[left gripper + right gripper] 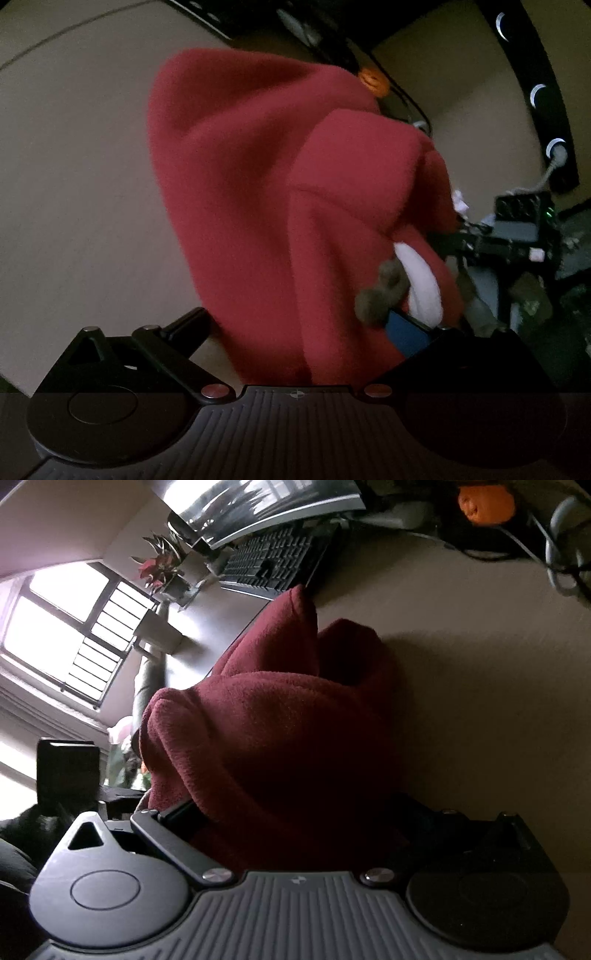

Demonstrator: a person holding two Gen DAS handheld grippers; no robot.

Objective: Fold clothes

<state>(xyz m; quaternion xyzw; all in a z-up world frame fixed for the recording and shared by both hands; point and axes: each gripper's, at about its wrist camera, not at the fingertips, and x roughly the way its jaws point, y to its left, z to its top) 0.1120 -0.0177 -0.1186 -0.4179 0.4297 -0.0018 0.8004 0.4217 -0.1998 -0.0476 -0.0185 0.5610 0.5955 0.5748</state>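
Both tongs' tips vanish under red fleece (258, 192).

I'm seeing a plain red fleece garment (258, 192), showing darker maroon in my right view (280, 731), with a white patch (421, 280) and brownish pompoms (384, 291). It's lying over a beige table (81, 177). My left gripper (295, 332) is looking black.
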